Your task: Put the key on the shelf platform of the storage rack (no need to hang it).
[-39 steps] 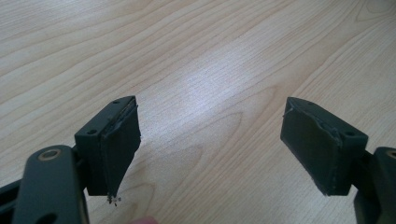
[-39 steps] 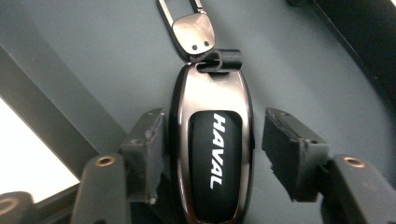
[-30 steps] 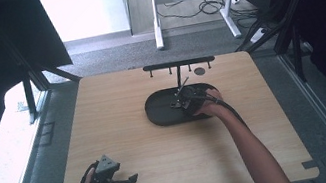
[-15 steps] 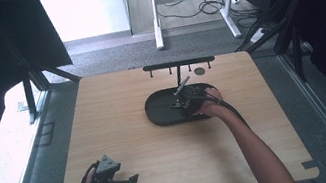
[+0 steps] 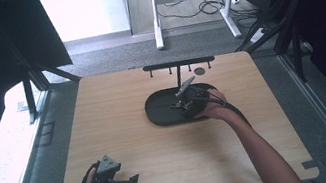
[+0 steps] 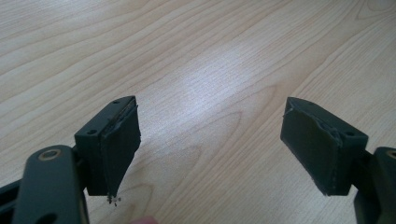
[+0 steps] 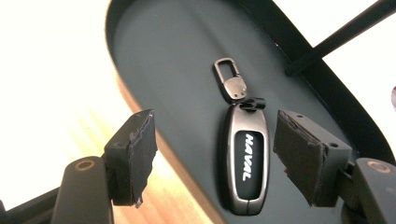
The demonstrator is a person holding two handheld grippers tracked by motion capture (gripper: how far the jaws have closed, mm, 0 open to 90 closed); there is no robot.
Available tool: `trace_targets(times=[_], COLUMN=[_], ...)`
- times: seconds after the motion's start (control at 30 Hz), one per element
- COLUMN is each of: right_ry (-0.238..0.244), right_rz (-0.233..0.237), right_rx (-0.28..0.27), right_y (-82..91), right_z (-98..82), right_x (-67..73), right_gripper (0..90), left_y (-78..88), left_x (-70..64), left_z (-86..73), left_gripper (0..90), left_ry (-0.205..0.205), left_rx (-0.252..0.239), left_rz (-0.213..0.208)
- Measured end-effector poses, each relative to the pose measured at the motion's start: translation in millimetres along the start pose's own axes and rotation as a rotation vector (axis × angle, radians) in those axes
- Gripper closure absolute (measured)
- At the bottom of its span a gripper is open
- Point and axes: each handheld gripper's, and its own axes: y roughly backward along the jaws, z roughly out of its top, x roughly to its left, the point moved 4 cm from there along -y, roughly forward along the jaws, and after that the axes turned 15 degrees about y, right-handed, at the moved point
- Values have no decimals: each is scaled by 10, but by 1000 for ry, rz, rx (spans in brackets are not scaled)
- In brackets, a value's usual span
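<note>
dark key fob point(image 7: 246, 170) reads "haval", lying between parted right tongs point(image 7: 219, 161).

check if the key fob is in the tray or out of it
In: the key fob lies flat on the dark oval tray floor, between the right gripper's open jaws.

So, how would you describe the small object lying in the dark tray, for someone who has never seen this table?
On the wooden table, find the black oval tray at the foot of a hook stand. Inside lies a car key fob, dark with a metal rim. It bears white letters "HAVAL" and a metal clip at one end.
</note>
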Motion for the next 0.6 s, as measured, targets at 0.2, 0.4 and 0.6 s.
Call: trace_targets(times=[0.2,0.4,0.6], right_ry=[-21,-35,-42], right_rz=[34,54,62], right_rx=[-39,-79,-118], right_y=[103,195,301], right_z=[-19,-53,-141], right_x=[90,218,349], right_gripper=[311,314,327], left_y=[-7,-18,-16], left_x=[-6,-4,-15], left_z=[-2,-7,-5], left_gripper=[203,202,203], left_ry=[-3,-3,-4], left_rx=[2,6,6], left_rz=[1,5,4])
